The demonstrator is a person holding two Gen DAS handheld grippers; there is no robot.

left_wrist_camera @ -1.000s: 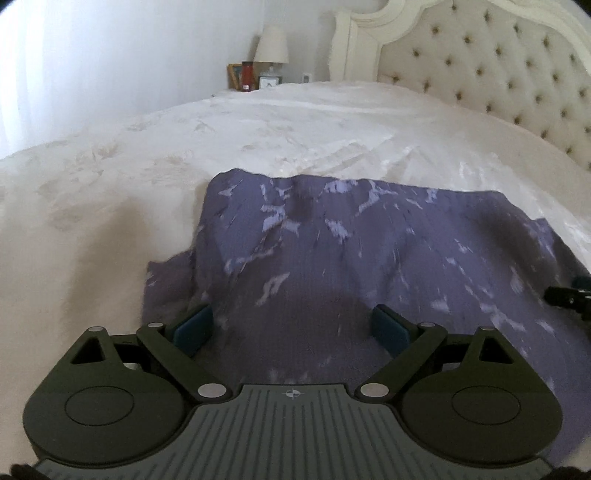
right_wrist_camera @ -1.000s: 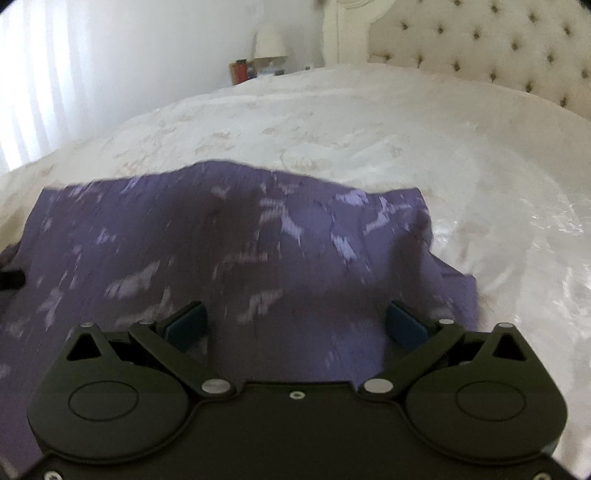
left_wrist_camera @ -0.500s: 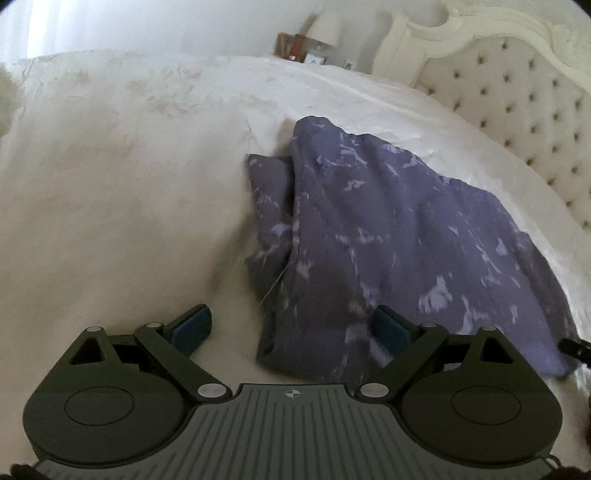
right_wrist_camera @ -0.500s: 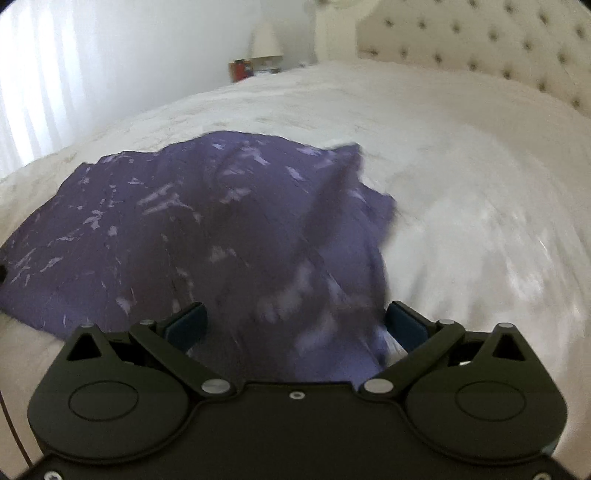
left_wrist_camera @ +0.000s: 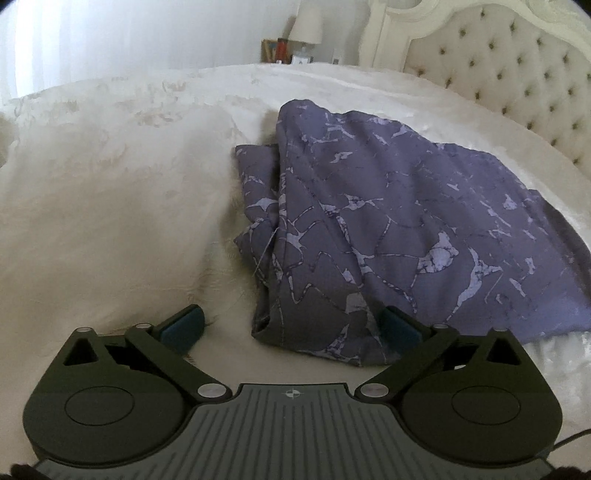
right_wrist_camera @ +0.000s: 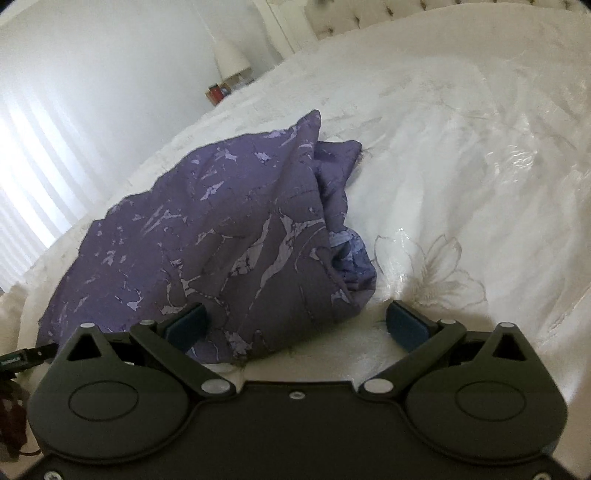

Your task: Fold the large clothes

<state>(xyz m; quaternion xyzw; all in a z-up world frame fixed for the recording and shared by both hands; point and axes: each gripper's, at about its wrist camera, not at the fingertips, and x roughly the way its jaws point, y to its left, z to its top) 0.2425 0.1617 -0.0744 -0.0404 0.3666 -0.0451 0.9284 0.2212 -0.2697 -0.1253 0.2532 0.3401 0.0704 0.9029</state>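
Note:
A purple cloth with a pale marbled print (left_wrist_camera: pixel 388 229) lies folded over on the white bedspread (left_wrist_camera: pixel 110 206). My left gripper (left_wrist_camera: pixel 291 326) is open and empty, its jaws wide apart just in front of the cloth's near left corner. In the right wrist view the same cloth (right_wrist_camera: pixel 229 251) lies bunched, with its near right corner rolled under. My right gripper (right_wrist_camera: pixel 295 325) is open and empty, its jaws wide apart at that corner. Neither gripper holds the fabric.
A tufted cream headboard (left_wrist_camera: pixel 509 74) stands at the far right. A nightstand with a lamp (left_wrist_camera: pixel 304 26) and small items is beyond the bed. The bedspread (right_wrist_camera: pixel 461 166) has an embroidered flower (right_wrist_camera: pixel 436 273) by the right gripper.
Both grippers pulled back from over the cloth and swung outward. The cloth, spread under the jaws a second ago, now lies folded over with its left and right edges in view.

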